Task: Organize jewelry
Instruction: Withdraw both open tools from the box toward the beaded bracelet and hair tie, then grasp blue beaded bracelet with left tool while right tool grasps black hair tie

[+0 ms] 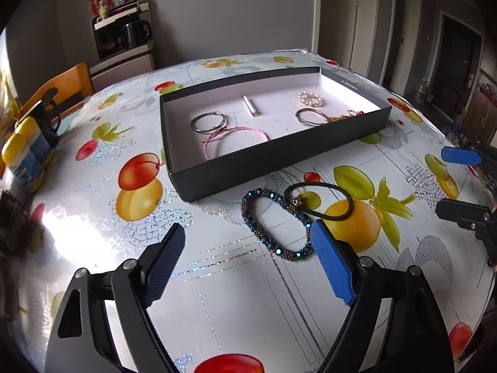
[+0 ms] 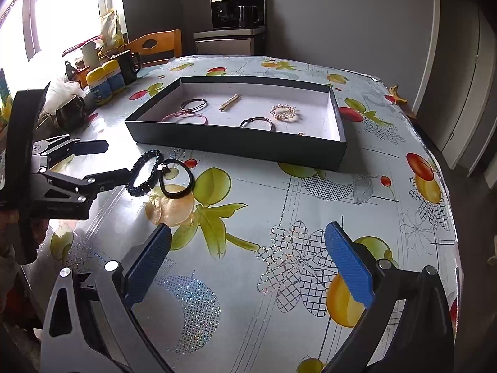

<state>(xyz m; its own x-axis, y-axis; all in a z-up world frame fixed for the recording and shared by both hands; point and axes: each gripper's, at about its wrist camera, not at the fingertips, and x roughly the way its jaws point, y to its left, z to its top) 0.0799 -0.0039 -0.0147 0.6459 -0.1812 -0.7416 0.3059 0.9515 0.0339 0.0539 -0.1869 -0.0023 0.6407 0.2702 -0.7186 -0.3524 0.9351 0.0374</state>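
A blue beaded bracelet (image 1: 273, 220) and a black hair tie (image 1: 323, 200) lie touching on the fruit-print tablecloth, in front of a shallow black box (image 1: 236, 168). The box holds silver bangles (image 1: 207, 122), a pink cord bracelet (image 1: 236, 138), a bar clip (image 1: 251, 105) and a pearl ring brooch (image 1: 310, 99). My left gripper (image 1: 248, 239) is open, low over the table, just short of the beaded bracelet. My right gripper (image 2: 248, 242) is open and empty over bare tablecloth; it sees the bracelet (image 2: 144, 172), the hair tie (image 2: 177, 181), the box (image 2: 236, 146) and the left gripper (image 2: 107, 163).
Yellow-lidded jars (image 2: 104, 82) and a dark mug (image 2: 129, 66) stand at the table's left edge by a wooden chair (image 2: 155, 45). A coffee maker (image 2: 237, 7) sits on a cabinet by the far wall. A banana (image 2: 397, 93) lies at the far right corner.
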